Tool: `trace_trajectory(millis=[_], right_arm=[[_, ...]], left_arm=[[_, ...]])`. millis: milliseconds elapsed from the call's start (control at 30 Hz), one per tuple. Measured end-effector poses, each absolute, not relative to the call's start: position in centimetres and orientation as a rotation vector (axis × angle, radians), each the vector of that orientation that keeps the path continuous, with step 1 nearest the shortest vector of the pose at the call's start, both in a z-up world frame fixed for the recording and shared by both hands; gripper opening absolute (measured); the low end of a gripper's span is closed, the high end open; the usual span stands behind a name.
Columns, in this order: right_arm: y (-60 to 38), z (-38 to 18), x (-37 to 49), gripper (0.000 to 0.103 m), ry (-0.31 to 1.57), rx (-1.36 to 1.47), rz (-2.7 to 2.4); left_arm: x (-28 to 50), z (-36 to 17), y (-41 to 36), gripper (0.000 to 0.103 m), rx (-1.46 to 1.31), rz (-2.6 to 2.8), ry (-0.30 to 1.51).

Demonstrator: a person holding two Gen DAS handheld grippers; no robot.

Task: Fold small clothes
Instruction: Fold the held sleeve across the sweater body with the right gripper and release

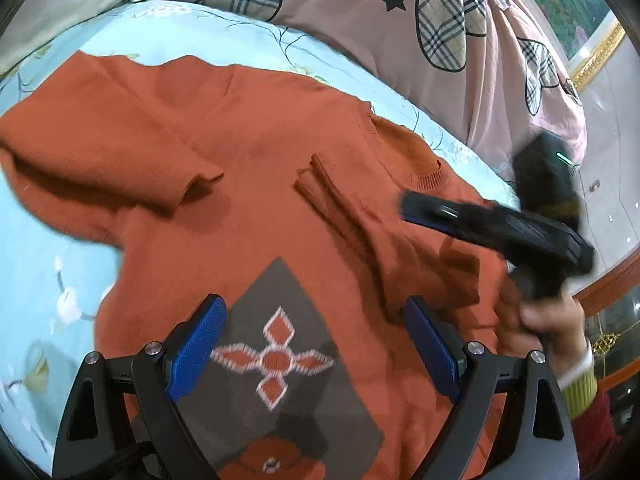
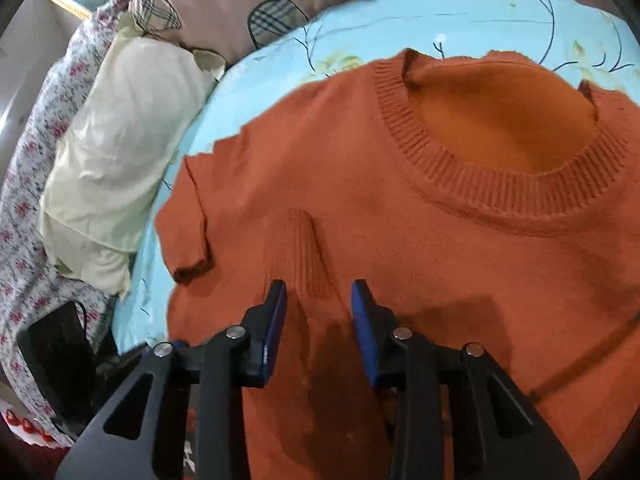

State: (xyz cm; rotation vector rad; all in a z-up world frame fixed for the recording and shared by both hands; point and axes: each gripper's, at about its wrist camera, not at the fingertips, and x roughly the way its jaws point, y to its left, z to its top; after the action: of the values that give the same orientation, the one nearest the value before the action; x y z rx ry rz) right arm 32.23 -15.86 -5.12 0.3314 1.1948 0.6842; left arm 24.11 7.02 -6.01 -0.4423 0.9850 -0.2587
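Note:
An orange knit sweater (image 1: 248,168) lies spread on the light blue bedsheet (image 1: 48,272), with a grey patch and flower pattern (image 1: 276,360) on its chest. One sleeve (image 1: 340,216) is folded in across the chest; the other sleeve (image 1: 120,172) lies folded at the left. My left gripper (image 1: 316,344) is open and empty above the patch. My right gripper (image 2: 319,308) is open and empty, just above the folded sleeve cuff (image 2: 302,248), below the ribbed collar (image 2: 500,184). It also shows in the left wrist view (image 1: 496,228), blurred, over the sweater's right side.
A pink quilt with plaid hearts (image 1: 400,20) is bunched at the back of the bed. A pale yellow pillow (image 2: 112,136) and a floral blanket (image 2: 28,208) lie left of the sweater. A black bag (image 2: 60,360) sits at the lower left.

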Motion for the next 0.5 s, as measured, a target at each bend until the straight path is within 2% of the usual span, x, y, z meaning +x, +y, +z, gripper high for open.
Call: trace_trajectory(millis=[67,200,367,433,467,500], right_arm=[[-16.2,-4.1,31.4,0.035,1.139,0.34,0.672],[-14.1,-1.4,27.9,0.035,1.044,0.184,0.652],[-9.5,-1.9,25.5,0.035,1.044,-0.05,0.619],[-8.6,-2.8,25.2,0.021,1.059,-0.103,0.593],[-8.6,-3.2,25.3,0.005,1.066,-0.109,0.577],[-8.9,-3.3,25.4,0.005,1.067,-0.1,0.564]], left_arm=[[23.5,-5.9,7.0,0.091,-0.424,-0.259,0.983],[21.9,-5.6,7.6,0.091,-0.412,-0.263,0.965],[20.8,-5.9,8.2,0.091,-0.456,-0.266,0.962],[20.3,-6.0,8.3,0.091,-0.463,-0.264,0.961],[20.0,-6.0,8.3,0.091,-0.465,-0.266,0.962],[19.7,-6.0,8.4,0.091,-0.465,-0.269,0.964]])
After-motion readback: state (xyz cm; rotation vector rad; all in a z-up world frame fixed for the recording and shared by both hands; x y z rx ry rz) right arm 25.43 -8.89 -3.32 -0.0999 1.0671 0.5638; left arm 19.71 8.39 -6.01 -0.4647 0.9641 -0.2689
